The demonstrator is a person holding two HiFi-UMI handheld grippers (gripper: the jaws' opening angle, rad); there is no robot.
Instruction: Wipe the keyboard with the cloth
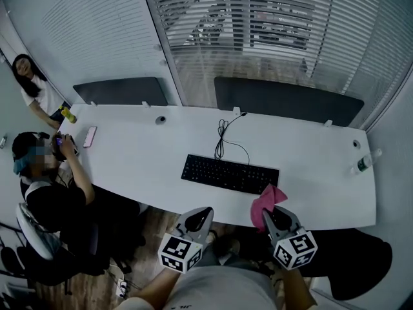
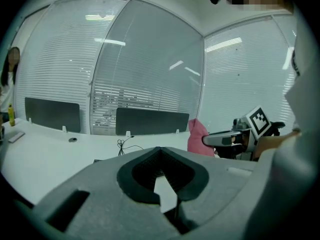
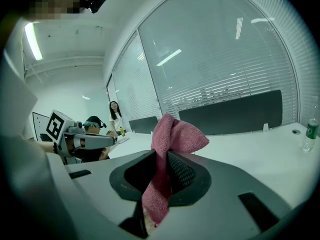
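The keyboard (image 1: 230, 174) lies black on the white desk (image 1: 148, 160) in the head view, a little right of the middle and close to the near edge, with its cable (image 1: 222, 134) looping away toward the far side. The pink cloth (image 1: 264, 202) hangs over the desk's near edge just beside the keyboard's right end, caught in the right claw (image 1: 274, 213). The left claw (image 1: 199, 215) is held level with it, off the desk's edge and below the keyboard's left end. A bottle (image 1: 364, 163) stands at the far right end. At the left end of the desk one person (image 1: 48, 186) sits and another (image 1: 29, 89) stands.

In the left gripper view, the left claw (image 2: 161, 151) has its jaws drawn together with nothing between them. Beyond it to the right, the cloth (image 2: 198, 136) stands up from the tip of the right claw (image 2: 207, 140).

In the right gripper view, the right claw (image 3: 162, 156) is clamped on the cloth (image 3: 175, 134), which bunches above the jaws and trails down between them. The left claw (image 3: 107, 140) shows at the left.
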